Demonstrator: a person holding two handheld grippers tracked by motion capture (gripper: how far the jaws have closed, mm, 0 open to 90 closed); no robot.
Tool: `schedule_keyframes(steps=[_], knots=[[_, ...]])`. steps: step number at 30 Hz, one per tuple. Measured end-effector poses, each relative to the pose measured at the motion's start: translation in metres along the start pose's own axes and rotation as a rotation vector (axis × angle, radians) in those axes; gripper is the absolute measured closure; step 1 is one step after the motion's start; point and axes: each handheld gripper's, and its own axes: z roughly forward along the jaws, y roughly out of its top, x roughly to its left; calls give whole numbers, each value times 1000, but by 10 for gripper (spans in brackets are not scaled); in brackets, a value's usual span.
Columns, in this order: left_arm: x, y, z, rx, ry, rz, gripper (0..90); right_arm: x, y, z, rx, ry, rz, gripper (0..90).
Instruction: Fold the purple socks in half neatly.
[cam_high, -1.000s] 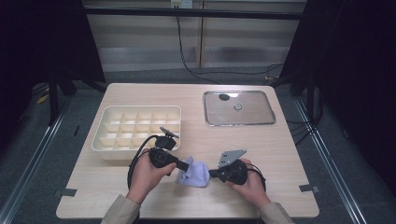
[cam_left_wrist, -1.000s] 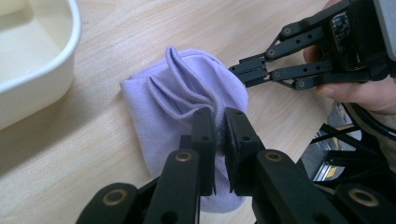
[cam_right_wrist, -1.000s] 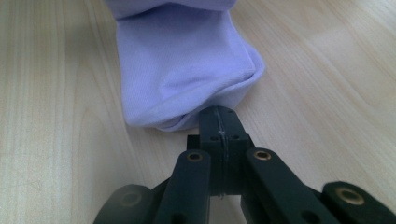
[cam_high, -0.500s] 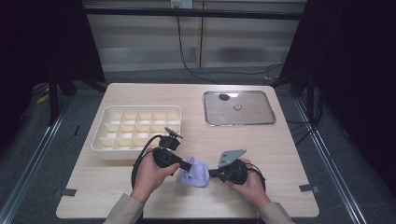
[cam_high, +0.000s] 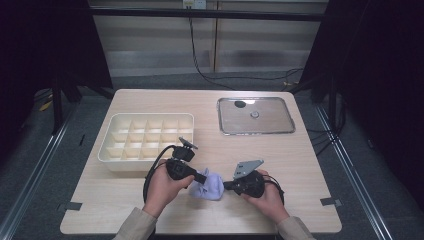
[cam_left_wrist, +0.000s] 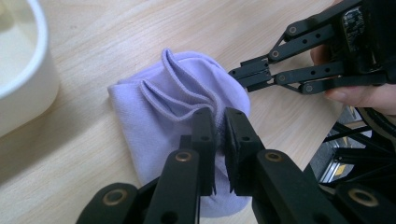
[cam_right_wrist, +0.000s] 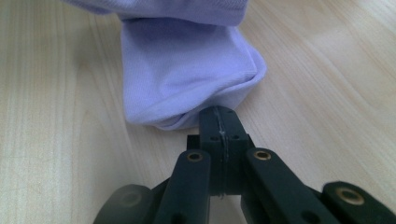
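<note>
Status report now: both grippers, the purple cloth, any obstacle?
Left gripper shut on purple cloth. Right gripper shut at its edge. Cloth bunched on table. Nothing in the way.

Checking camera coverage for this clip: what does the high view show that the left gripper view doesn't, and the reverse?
High view alone: the clear rectangular lid with a small knob, the cream divided plastic tray's grid of compartments, and both forearms. Left gripper view alone: close folds in the crumpled lilac fabric sock, with the left hand-held gripper nearly shut on a pinch of it. Both: the sock, the right hand-held gripper at its edge, the light wooden table.
</note>
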Motion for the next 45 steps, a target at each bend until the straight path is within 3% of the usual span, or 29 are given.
schedule_keyframes(steps=[3,9,12,21,32,45], knots=[[-1,1,-1,14,-5,27,835,0,0,0,1,0,-3,900],[-4,3,-1,10,-3,37,835,0,1,1,-6,0,-7,900],[-5,3,2,5,0,21,835,1,1,2,-4,2,3,900],[-4,4,6,15,18,41,835,2,3,4,-3,7,-18,900],[-7,5,11,19,22,52,835,4,4,5,-7,10,-9,900],[-9,3,22,30,73,83,833,4,4,5,-8,10,-10,900]])
